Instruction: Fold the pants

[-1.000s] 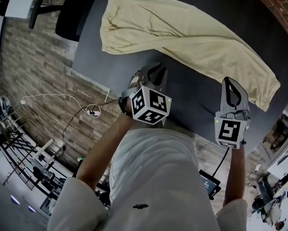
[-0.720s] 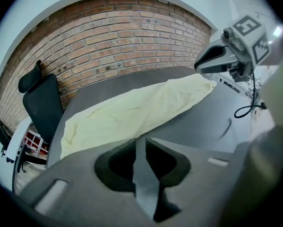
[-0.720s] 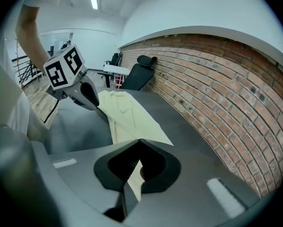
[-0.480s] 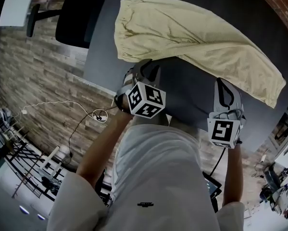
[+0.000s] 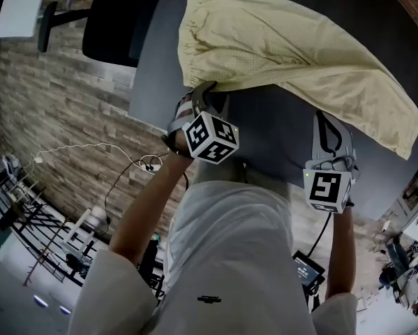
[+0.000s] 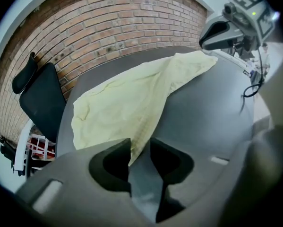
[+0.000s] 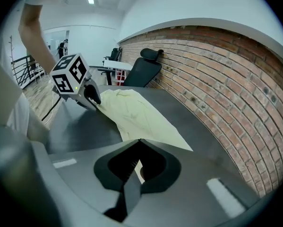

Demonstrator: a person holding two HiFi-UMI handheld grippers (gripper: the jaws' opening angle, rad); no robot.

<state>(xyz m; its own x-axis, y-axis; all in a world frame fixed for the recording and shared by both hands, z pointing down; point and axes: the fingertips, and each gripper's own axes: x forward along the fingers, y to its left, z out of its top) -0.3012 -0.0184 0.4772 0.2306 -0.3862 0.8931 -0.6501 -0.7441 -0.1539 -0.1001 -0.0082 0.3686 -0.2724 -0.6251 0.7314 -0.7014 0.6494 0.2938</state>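
Pale yellow pants lie lengthwise across the dark grey table. My left gripper is at their near edge by the waist end. Its jaws have just been opening, and a cloth edge hangs in the gap without being pinched. From the left gripper view the pants stretch away toward the right gripper. My right gripper is shut on the near edge further toward the leg end. A strip of yellow cloth shows behind its closed tips, and the pants run from there to the left gripper.
A black office chair stands off the table's far left corner. A brick wall runs along the table's far side. Below the near table edge lie a wood-look floor and a white cable. My own body is close behind both grippers.
Both grippers have moved toward the pants' near edge, and the cloth there now drapes over their tips. The left jaws have parted.
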